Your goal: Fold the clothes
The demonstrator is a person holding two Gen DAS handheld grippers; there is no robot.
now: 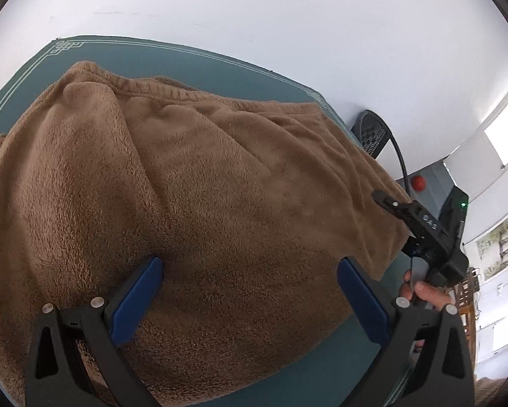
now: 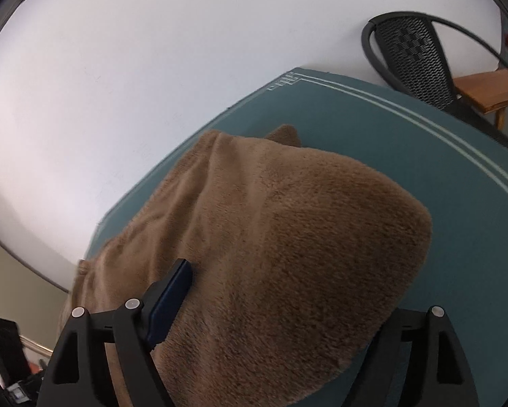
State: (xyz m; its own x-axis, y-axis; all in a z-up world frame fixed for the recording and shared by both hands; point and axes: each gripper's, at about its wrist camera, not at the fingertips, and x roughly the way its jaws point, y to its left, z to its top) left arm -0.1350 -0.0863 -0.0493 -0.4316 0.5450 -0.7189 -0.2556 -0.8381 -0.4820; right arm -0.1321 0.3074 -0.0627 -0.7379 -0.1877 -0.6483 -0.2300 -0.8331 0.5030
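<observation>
- My left gripper (image 1: 250, 281) hangs over the brown fleece garment (image 1: 192, 203), its blue fingers (image 1: 137, 302) spread wide apart with pile showing between them; released, grasping nothing.
- The garment lies heaped across the teal table cover (image 1: 33, 68), reaching from near the far left corner, where the white line border knots into a pattern, toward the right edge; a ribbed hem runs along its far side.
- My right gripper (image 1: 420, 224) shows in the left wrist view at the garment's right edge, a hand (image 1: 423, 293) wrapped round its grip.
- In the right wrist view, only one blue finger (image 2: 170, 302) of that gripper is visible, lying against the fleece; the other sits hidden under a rounded fold of the garment (image 2: 287, 237), so I cannot tell whether it is clenched or released.
- Beyond the far right corner of the cover (image 2: 372, 129) stands a black mesh-backed chair (image 2: 409, 54), with a wooden bench (image 2: 487, 91) just beside it.
- A white wall (image 1: 254, 10) rises behind the far edge.
</observation>
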